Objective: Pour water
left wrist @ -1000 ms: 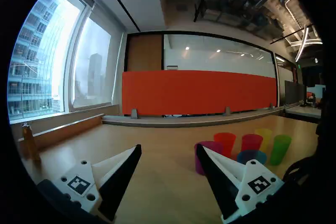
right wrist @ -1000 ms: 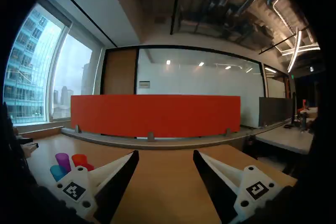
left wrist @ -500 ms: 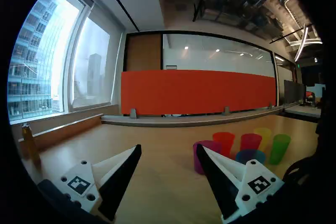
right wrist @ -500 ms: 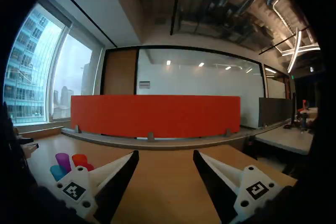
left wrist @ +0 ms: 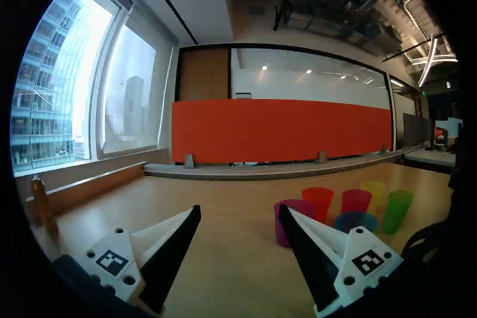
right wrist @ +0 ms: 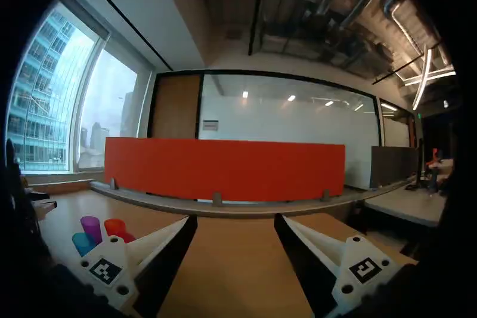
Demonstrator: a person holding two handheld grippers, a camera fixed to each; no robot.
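Pale wooden tabletop (left wrist: pixel 226 193): coloured plastic cups (left wrist: pixel 356 201) ahead-right of left tongs (left wrist: pixel 238 207), probably nearer than right tongs (right wrist: pixel 235 217); both spread apart

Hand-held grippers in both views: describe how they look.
The left hand-held gripper and right hand-held gripper look alike: two white wedge-shaped fingers tapering to points, black inner faces, small round holes, and a square black-and-white marker near each finger's base.

Ahead of my left gripper (left wrist: pixel 238 207) the pale wooden tabletop (left wrist: pixel 179 193) lies open; a cluster of coloured plastic cups (left wrist: pixel 356 201) stands close on its right.
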